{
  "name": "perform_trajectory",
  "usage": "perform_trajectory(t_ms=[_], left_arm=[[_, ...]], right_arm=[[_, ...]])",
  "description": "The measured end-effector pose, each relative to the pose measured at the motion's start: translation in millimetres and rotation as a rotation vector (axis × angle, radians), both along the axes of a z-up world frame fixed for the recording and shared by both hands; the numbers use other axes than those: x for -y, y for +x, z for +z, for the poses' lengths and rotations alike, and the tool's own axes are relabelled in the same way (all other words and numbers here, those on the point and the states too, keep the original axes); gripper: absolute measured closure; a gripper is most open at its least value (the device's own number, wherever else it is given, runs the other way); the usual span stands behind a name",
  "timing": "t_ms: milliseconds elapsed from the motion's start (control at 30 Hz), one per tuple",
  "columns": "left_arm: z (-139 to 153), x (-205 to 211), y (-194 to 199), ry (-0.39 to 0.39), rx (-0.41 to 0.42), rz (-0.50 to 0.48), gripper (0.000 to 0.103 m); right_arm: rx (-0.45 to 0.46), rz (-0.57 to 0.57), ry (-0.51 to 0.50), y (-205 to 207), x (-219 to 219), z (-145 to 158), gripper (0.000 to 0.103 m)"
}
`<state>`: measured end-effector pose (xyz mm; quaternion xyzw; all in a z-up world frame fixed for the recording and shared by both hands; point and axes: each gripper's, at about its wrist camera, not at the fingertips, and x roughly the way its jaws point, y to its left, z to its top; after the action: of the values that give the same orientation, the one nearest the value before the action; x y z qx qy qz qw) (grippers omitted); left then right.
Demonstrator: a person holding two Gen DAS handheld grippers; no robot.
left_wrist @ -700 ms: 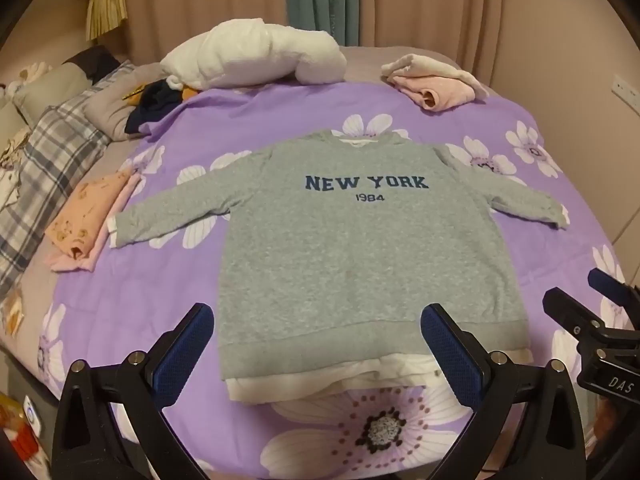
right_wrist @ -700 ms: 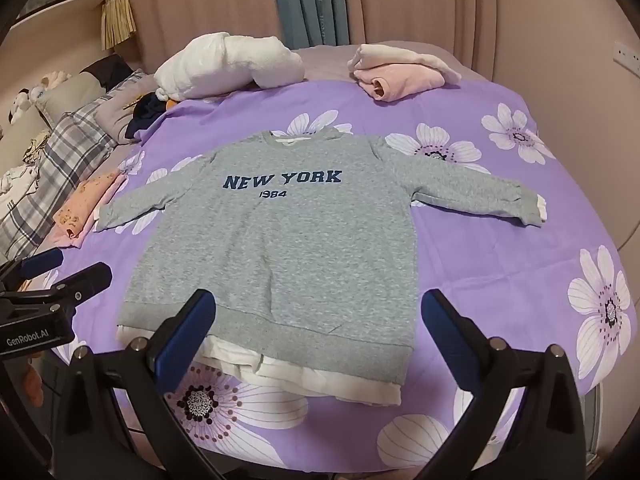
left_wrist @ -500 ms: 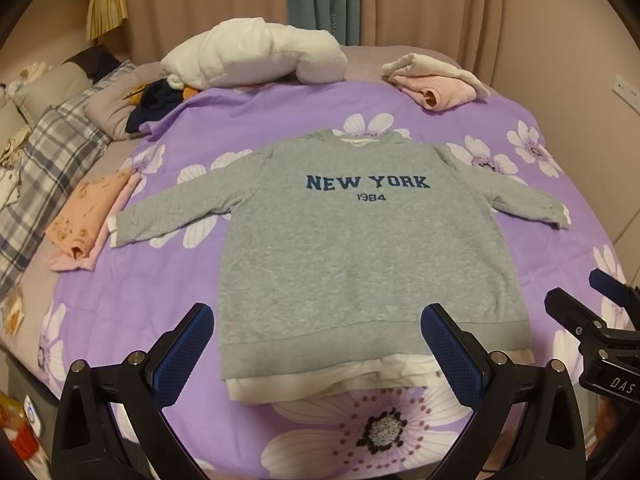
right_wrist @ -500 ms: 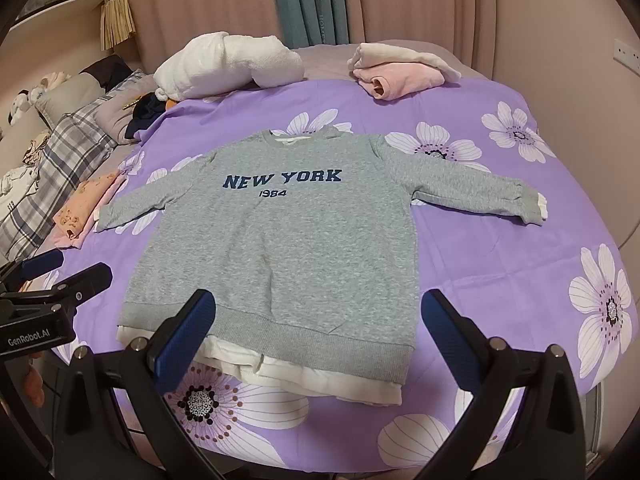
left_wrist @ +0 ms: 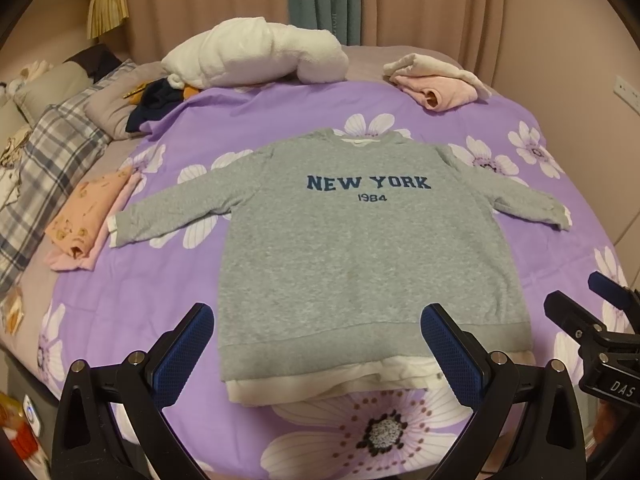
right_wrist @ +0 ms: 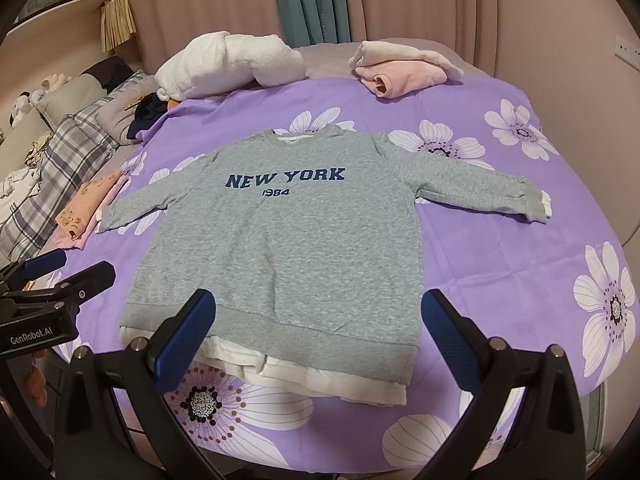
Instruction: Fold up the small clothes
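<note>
Both claws, the left claw [left_wrist: 316,340] and the right claw [right_wrist: 318,328], gape wide and hold nothing at the bottom of their frames, above the hem of the grey sweatshirt [left_wrist: 360,248] spread flat mid-frame on the purple flowered bed [left_wrist: 120,304], sleeves out.

Grey sweatshirt [left_wrist: 360,264] [right_wrist: 288,256]: child-sized, long-sleeved, navy "NEW YORK 1984" print on chest. White layered trim shows at neckline, cuffs and below the ribbed hem. Lies flat, front up, unfolded, sleeves spread outward, on purple floral bedsheet [left_wrist: 168,296] [right_wrist: 500,264], hem toward the near edge
</note>
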<state>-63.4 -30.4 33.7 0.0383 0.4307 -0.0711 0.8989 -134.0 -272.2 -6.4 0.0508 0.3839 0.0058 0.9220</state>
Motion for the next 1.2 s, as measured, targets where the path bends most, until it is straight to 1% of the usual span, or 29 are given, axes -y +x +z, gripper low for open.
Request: perform_trajectory(t_ms=[1000, 1067, 1133, 1167, 1200], left_arm=[[-3, -4, 4, -0.004, -0.001, -0.006, 0.001], [-6, -8, 9, -0.032, -0.008, -0.011, 0.001], [-12, -9, 18, -0.077, -0.028, -0.010, 0.001], [-17, -10, 24, -0.105, -0.045, -0.005, 0.001], [-22, -10, 29, -0.126, -0.062, -0.002, 0.001]], right_arm=[[0.006, -0.001, 0.005, 0, -2, 0, 0.000], [0.016, -0.010, 0.026, 3, 3, -1, 0.000], [0.024, -0.032, 0.080, 8, 14, -4, 0.000], [0.022, -0.056, 0.104, 12, 22, -8, 0.000], [0.011, -0.083, 0.107, 14, 29, -12, 0.000]])
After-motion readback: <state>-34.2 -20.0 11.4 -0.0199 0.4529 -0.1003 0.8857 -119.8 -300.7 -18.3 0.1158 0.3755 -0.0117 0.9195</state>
